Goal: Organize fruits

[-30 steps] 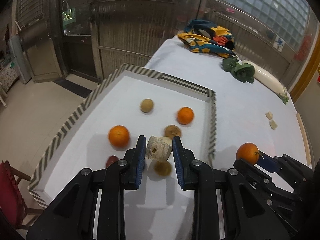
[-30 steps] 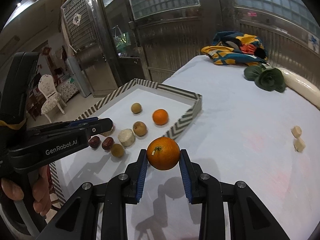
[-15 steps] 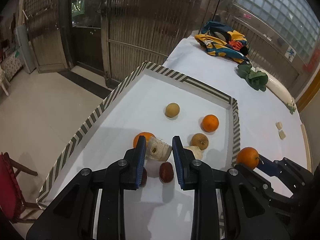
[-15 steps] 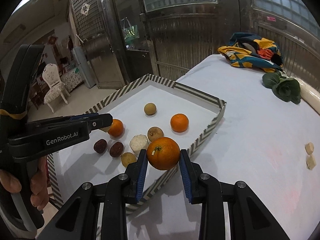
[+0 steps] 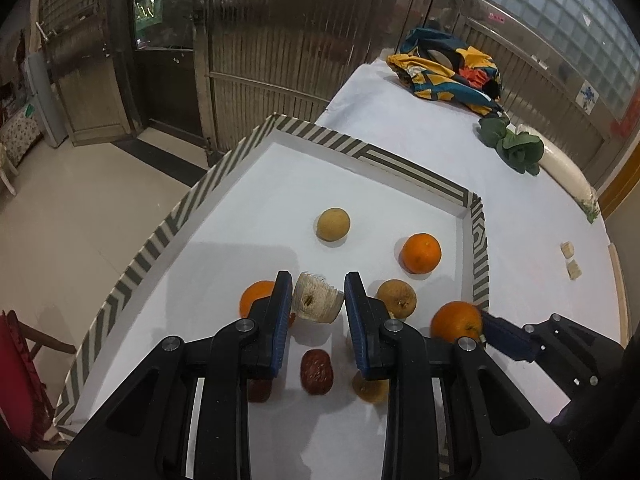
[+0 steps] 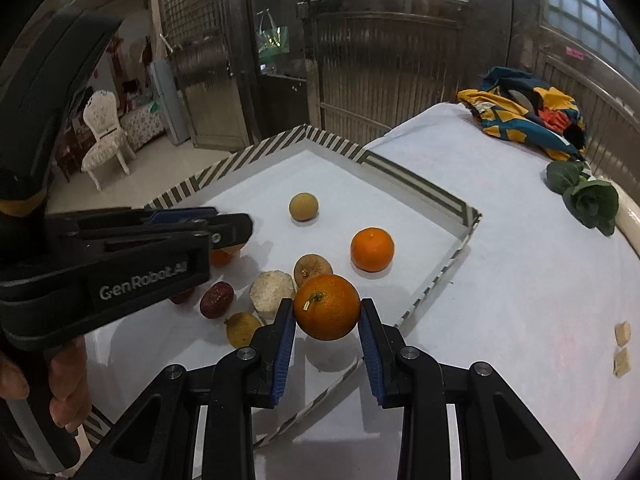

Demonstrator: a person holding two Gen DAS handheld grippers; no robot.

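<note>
A white tray with a striped rim holds an orange, a tan round fruit, a brown fruit, a second orange, red dates and a pale chunk. My left gripper is shut on another pale fibrous chunk above the tray. My right gripper is shut on an orange, hanging just inside the tray's near right rim.
On the white table beyond the tray lie a colourful cloth, a green leafy vegetable, a long white radish and two small beige cubes. The tray's left side overhangs the floor, where a white chair stands.
My right gripper has carried the orange from over the bare table to over the tray's near rim. My left gripper has drifted leftward above the tray with the chunk still in it.
</note>
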